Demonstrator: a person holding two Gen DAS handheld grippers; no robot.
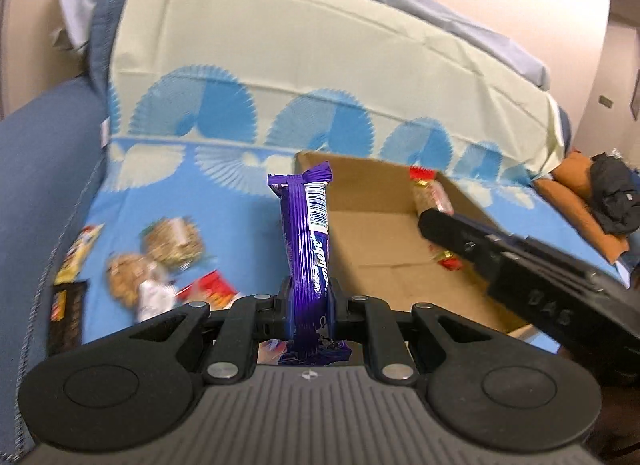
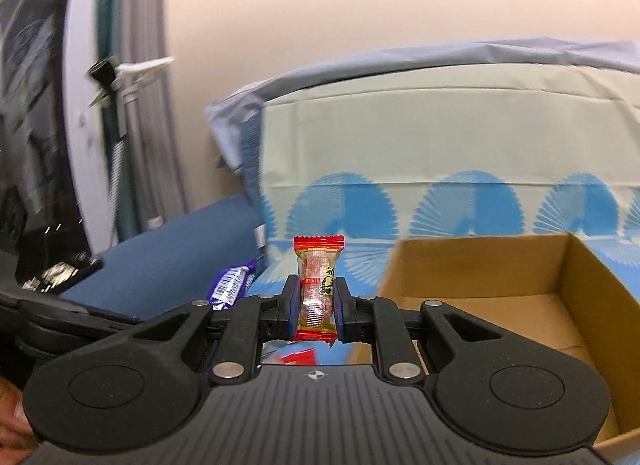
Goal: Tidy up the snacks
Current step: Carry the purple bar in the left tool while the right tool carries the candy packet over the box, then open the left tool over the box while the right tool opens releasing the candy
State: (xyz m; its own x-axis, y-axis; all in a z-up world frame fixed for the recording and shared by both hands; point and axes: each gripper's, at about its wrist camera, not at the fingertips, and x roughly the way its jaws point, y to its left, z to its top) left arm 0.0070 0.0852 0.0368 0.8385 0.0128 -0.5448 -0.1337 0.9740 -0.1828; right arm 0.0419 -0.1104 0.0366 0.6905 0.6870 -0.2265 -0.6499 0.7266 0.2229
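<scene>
Above the near edge of the sofa seat, the left claw was pinching a purple chocolate bar low on its length, so the bar stood upright with its crimped end free. That low hold probably left room to tip it down into the cardboard box, which sat on the blue patterned cover toward the seat's back edge. The right claw was pressed onto a small red-and-clear candy at its middle, its red ends showing above and below the pads. In the left view it hung over the box's open top, likely for release inside. The box looked almost empty. Several blurred snack packets lay loose near the seat's left edge, so sorting seemed at an early stage.
</scene>
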